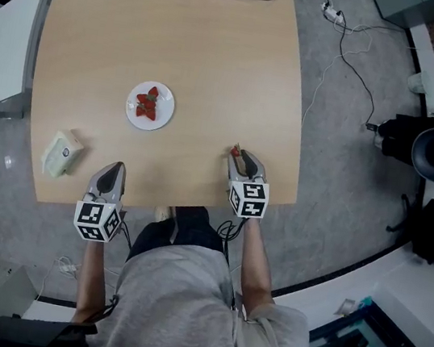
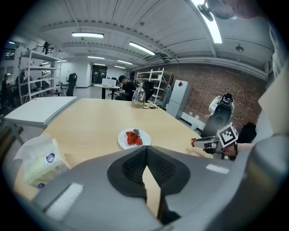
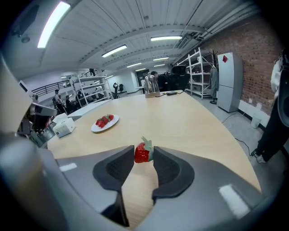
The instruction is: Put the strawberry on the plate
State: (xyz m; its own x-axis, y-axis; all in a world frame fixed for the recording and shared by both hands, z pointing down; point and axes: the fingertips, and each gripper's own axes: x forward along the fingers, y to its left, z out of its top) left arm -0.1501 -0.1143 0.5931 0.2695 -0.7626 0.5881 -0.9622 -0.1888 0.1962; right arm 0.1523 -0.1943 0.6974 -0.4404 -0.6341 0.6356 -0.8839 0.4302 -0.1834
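Right of the plate [image 1: 165,111], near the table [image 1: 219,55] edge in head view, my right gripper [image 1: 236,154] has the strawberry [image 1: 235,150] pinched at its tips, lifted just off the wood, I'd judge. Below the plate my left gripper [image 1: 115,169] sits parked out of the way; tissue pack [image 1: 63,152] lower left of the plate. Left gripper view: jaws closed tight on nothing, plate dead ahead with other strawberries [image 2: 132,138] on it. Right gripper view: jaws clenched on the strawberry's sides, leaf up, so it can't roll; plate well off to the left. Carry to plate not yet done.
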